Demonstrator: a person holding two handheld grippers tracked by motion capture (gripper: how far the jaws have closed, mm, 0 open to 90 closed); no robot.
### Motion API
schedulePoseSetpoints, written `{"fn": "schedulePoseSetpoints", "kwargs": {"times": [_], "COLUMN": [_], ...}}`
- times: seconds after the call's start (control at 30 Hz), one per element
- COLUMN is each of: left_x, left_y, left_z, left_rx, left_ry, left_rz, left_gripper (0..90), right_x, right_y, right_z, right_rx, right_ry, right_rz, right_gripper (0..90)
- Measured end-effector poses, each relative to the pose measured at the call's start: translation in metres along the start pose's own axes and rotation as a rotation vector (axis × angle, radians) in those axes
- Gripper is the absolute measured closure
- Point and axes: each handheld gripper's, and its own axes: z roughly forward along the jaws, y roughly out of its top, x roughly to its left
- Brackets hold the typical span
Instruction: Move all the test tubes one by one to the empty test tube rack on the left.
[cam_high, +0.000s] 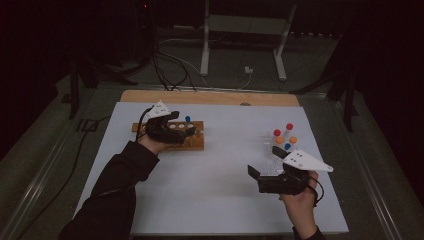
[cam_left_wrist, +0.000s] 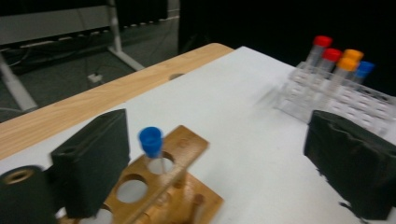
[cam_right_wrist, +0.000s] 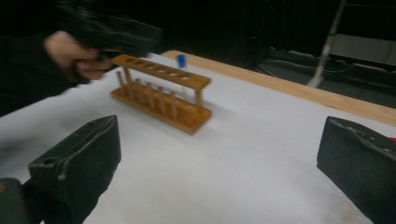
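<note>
Blue-capped tube stands upright in an end hole of the wooden rack, just between the spread jaws of the left gripper, which touch nothing; no pad presses on the tube. In the high view the left gripper hangs over the rack near the far left part of the white table, with bare tabletop on the near side. The right gripper is held wide open and empty (its own view shows both jaws well apart over bare table), close to the table's right edge. Just beyond it stands a clear rack holding red, orange and blue capped tubes. A wide bare stretch lies between the two racks.
</note>
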Motion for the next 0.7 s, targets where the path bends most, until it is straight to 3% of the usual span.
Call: {"fn": "schedulePoseSetpoints", "kwargs": {"times": [0.2, 0.23, 0.37, 0.4, 0.43, 0.7], "left_x": [-0.013, -0.018, -0.024, -0.026, -0.029, -0.048], "left_y": [-0.001, -0.004, -0.010, -0.012, -0.014, -0.036], "left_z": [-0.023, -0.030, -0.040, -0.043, -0.046, -0.059], "left_rx": [-0.011, -0.013, -0.010, -0.013, -0.012, -0.002], "left_ry": [-0.060, -0.070, -0.087, -0.094, -0.096, -0.130], "left_rz": [0.005, 0.004, 0.009, 0.006, 0.010, 0.025], "left_gripper": [1.7, 1.7, 1.7, 1.7, 1.7, 1.7], "right_x": [-0.023, -0.030, -0.045, -0.045, -0.052, -0.068], "right_y": [0.003, 0.003, -0.001, -0.001, -0.004, -0.021], "right_z": [-0.011, -0.014, -0.017, -0.017, -0.017, -0.015], "right_rx": [-0.020, -0.010, -0.009, -0.009, 0.002, 0.062], "right_ry": [-0.038, -0.077, -0.152, -0.152, -0.186, -0.254], "right_rz": [-0.002, -0.004, 0.052, 0.052, 0.067, 0.123], "right_gripper": [0.0, 0.0, 0.0, 0.0, 0.0, 3.4]}}
